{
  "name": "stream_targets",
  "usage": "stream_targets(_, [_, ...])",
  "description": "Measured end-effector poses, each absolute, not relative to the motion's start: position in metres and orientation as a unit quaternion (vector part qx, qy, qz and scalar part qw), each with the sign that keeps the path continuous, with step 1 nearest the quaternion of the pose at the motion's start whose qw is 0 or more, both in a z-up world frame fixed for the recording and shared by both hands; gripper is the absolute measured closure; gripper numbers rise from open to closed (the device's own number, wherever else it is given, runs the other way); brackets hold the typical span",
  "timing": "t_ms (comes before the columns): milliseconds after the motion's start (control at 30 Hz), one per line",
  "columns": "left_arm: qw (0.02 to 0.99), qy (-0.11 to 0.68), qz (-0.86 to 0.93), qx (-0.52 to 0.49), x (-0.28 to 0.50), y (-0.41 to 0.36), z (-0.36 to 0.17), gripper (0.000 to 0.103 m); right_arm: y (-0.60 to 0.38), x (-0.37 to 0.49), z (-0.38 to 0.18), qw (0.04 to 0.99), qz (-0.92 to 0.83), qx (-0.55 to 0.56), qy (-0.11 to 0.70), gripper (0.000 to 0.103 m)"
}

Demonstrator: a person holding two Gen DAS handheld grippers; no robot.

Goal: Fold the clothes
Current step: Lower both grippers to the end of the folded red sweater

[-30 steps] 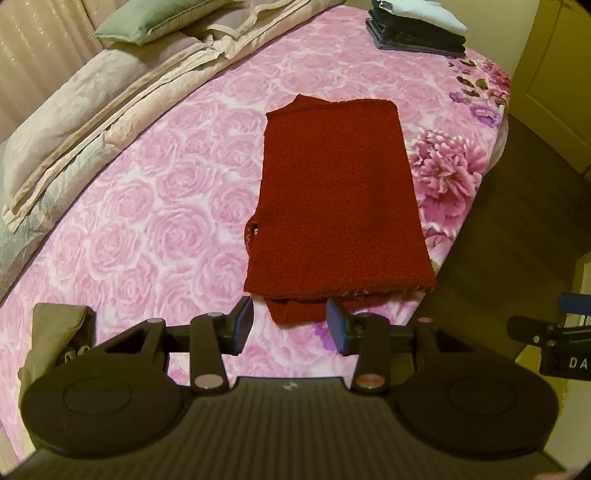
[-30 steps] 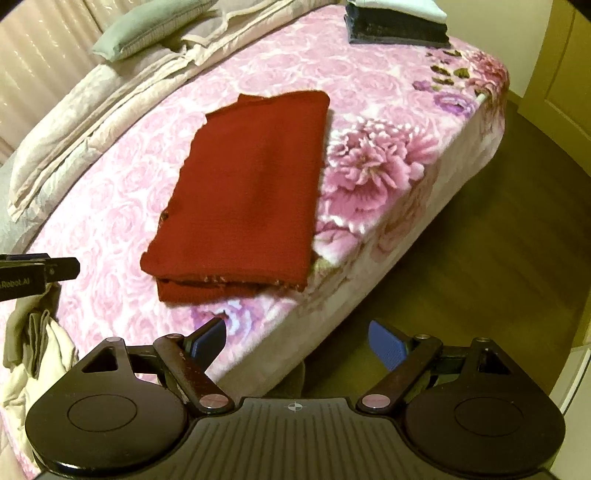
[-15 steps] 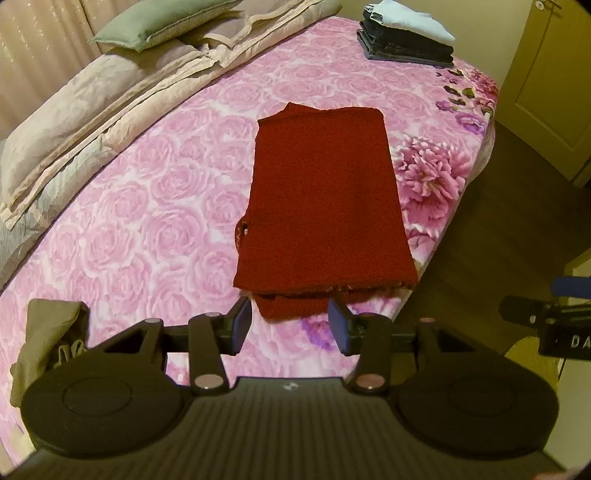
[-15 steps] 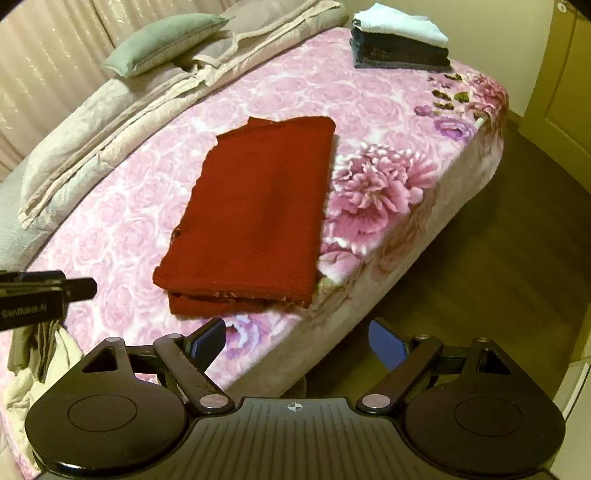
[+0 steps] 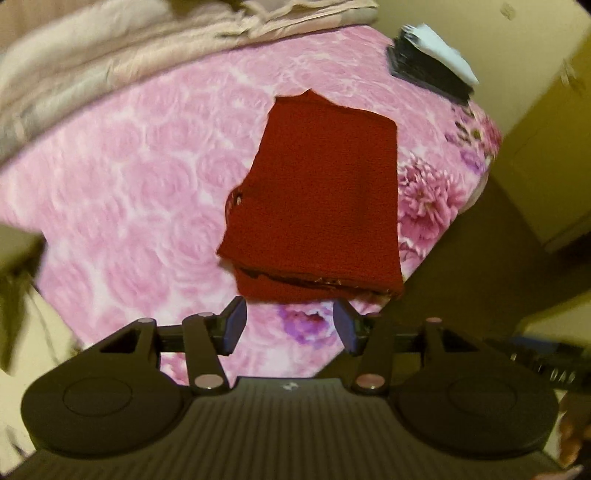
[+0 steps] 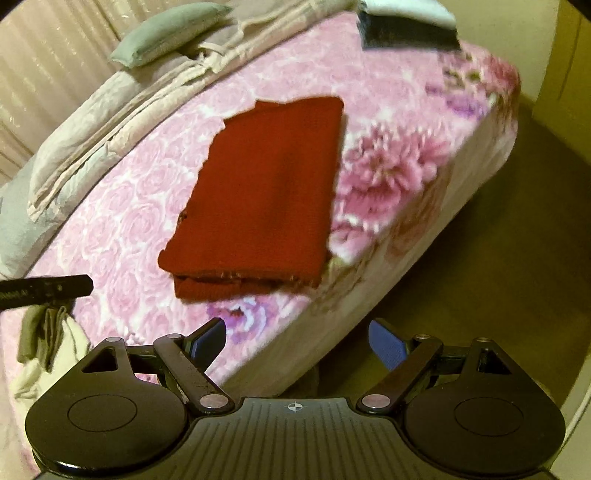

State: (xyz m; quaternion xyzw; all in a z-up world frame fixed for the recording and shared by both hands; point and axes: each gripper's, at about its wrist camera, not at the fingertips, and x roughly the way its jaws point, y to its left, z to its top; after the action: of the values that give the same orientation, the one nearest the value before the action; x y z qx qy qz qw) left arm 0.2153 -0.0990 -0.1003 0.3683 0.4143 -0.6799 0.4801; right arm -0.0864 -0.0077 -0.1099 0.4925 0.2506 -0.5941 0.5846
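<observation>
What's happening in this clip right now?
A person with a gripper in each hand is folding clothes on a bed. A red garment lies folded near the bed's edge, touched by neither gripper. The left gripper hangs just short of its near edge; its fingers have just been opening, nothing between them. The right gripper is open over the bed's edge. A finished stack sits at the far corner, and unfolded clothes wait at left.

The left gripper (image 5: 290, 325) points steeply down, its jaws apart with nothing between them; they have just been opening wider. Its blue pads (image 5: 232, 325) sit at about six o'clock in its own view. The right gripper (image 6: 297, 341) also tilts steeply down, jaws spread wide and empty. The left gripper's body shows at nine o'clock in the right wrist view.
</observation>
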Motion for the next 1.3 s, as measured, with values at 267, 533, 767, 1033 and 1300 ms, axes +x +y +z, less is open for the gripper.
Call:
stream_targets(267, [0.47,0.547,-0.626,0.296,0.267,-0.151,-0.185,0.055,-0.007,-0.142,-0.19,0.523,-0.563,0.628,0.126,0.016])
stream_targets(533, [0.458,0.583,-0.621,0.253,0.282,-0.228,-0.255,0.047,-0.064,-0.182,-0.267,0.495,-0.538,0.682,-0.021,0.016])
stream_targets(767, [0.403,0.619,-0.625,0.254,0.289,-0.264,-0.307,0.047,-0.111,-0.197,-0.313,0.501,-0.537,0.677,-0.058,0.016])
stream_targets(1033, [0.344,0.669,-0.617,0.232,0.295,-0.266,-0.334,0.047,-0.108,-0.199,-0.339,0.523,-0.481,0.703,-0.036,0.016])
stream_targets(1300, [0.317,0.68,-0.621,0.226,0.302,-0.273,-0.338,0.051,-0.099,-0.19,-0.349,0.531,-0.447,0.719,-0.026,0.025])
